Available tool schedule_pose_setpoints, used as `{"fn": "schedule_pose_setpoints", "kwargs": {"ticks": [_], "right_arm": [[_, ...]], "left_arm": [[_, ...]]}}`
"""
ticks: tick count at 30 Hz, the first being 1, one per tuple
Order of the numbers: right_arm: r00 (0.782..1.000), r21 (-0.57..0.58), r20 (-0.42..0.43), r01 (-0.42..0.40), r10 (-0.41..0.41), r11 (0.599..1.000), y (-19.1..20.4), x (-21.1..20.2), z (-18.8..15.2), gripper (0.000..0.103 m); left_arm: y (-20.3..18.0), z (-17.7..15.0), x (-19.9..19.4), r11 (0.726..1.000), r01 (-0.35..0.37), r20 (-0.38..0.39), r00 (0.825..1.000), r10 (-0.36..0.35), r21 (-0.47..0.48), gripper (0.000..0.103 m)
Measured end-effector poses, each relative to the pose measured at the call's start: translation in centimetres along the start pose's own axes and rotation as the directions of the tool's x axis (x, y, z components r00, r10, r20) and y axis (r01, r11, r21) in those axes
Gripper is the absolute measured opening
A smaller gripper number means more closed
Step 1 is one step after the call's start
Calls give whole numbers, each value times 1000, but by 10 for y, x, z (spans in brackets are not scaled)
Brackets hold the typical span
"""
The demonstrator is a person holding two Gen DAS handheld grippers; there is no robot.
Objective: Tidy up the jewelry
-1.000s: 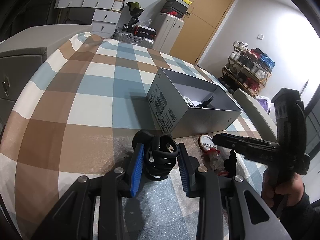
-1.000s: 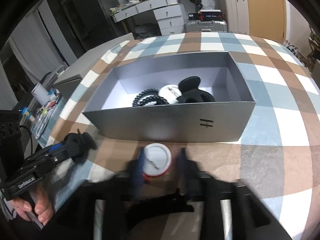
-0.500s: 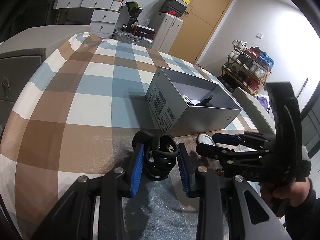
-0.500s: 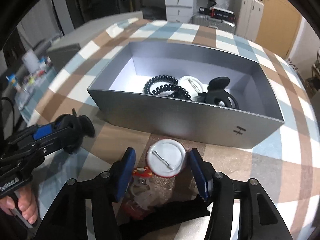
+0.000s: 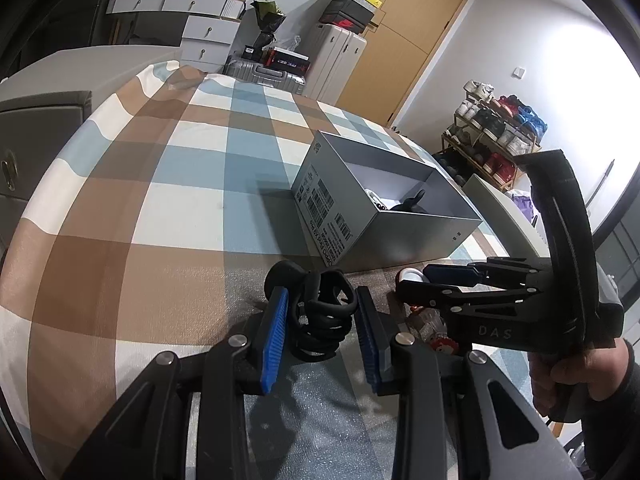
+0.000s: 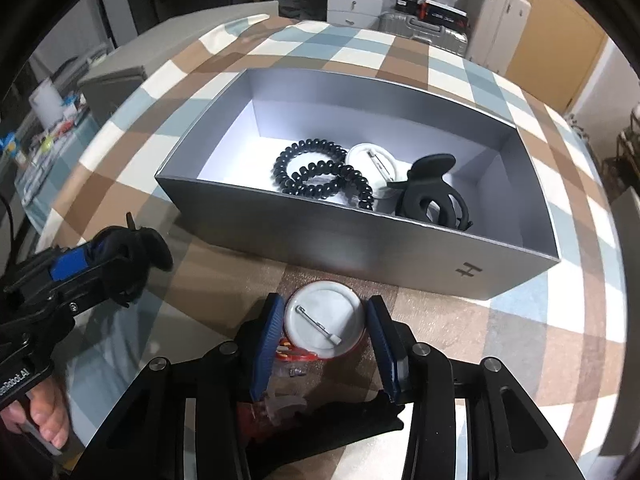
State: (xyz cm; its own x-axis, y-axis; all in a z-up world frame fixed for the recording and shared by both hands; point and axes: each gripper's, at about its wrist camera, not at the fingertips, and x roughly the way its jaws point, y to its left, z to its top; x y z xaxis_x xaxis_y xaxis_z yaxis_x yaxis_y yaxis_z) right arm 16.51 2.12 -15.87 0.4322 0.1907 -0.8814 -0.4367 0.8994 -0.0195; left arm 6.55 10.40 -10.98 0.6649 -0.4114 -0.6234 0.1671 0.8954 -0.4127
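Closing in on the round pin badge (image 6: 325, 325), the right gripper (image 6: 326, 330) has its blue pads at either side of it, the jaws just narrowed; whether they press its rim I cannot tell. White back up, metal pin across it, red edge showing, the badge lies on the checked cloth (image 5: 160, 184) with a small red trinket (image 6: 294, 354) touching it at seven o'clock. Off at nine o'clock from the badge, the left gripper (image 5: 322, 320) is clenched on a black hair claw (image 5: 320, 312), held just above the cloth, with bare cloth open all around its far side. The right gripper's body reads "DAS" in the left wrist view.

Just beyond the badge, at twelve o'clock, runs the near wall of the grey box (image 6: 360, 240), open-topped, stamped with a small "H"-like mark at its right end. Its short end carries barcodes and the words "OPPO Find X9 Pro". Inside lie a black coiled hair tie (image 6: 320, 176), a second white badge (image 6: 372, 160) and another black hair claw (image 6: 434, 192), bunched toward the middle, leaving the floor's left end free.
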Motion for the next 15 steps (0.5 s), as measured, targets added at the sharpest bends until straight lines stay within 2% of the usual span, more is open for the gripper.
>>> {"fn": "schedule_pose_setpoints", "kwargs": {"ticks": [8,11,15], "right_arm": [[992,96,95,-93,84,991,-23,-19,-17,41],[979,146,154,-153,130,977,-36,-31,-24,42],[951,193,248,-235,185,953,-54,-51,-35,42]], "left_arm": [[-2,-2,-3,1000,-13,24,1000,13,15,27],[-6,-2,-5,999,-22,41,999,20,30,27],[-12,-4,-12,997,-34,71,997,29,63,27]]}}
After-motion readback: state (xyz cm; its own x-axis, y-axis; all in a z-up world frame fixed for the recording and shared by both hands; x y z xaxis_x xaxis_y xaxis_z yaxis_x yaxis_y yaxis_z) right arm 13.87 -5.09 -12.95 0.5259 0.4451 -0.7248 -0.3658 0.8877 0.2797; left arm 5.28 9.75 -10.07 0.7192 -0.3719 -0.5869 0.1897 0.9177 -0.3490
